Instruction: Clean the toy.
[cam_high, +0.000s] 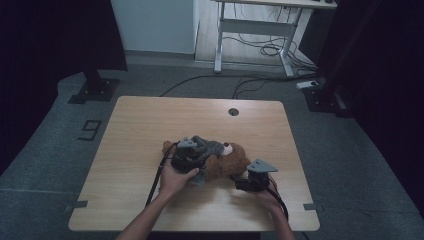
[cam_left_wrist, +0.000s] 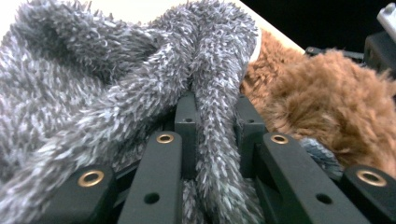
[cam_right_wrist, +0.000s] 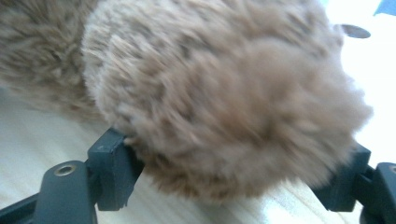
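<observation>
Left gripper view has our jaws pinched on a fold of the grey fuzzy garment (cam_left_wrist: 140, 79) draped over the brown teddy bear (cam_left_wrist: 336, 112); our right gripper (cam_high: 248, 182) straddles a plush limb, jaws apart and flanking it, on the tabletop (cam_high: 150, 120). We judge we are mid-dressing; next we need a steady bear and a gentle pull.

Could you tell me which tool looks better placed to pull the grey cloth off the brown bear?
Left, probably. The left tool is already pinched on a fold of the grey cloth. The right tool has its jaws spread around a brown bear limb, better suited to steadying it.
</observation>
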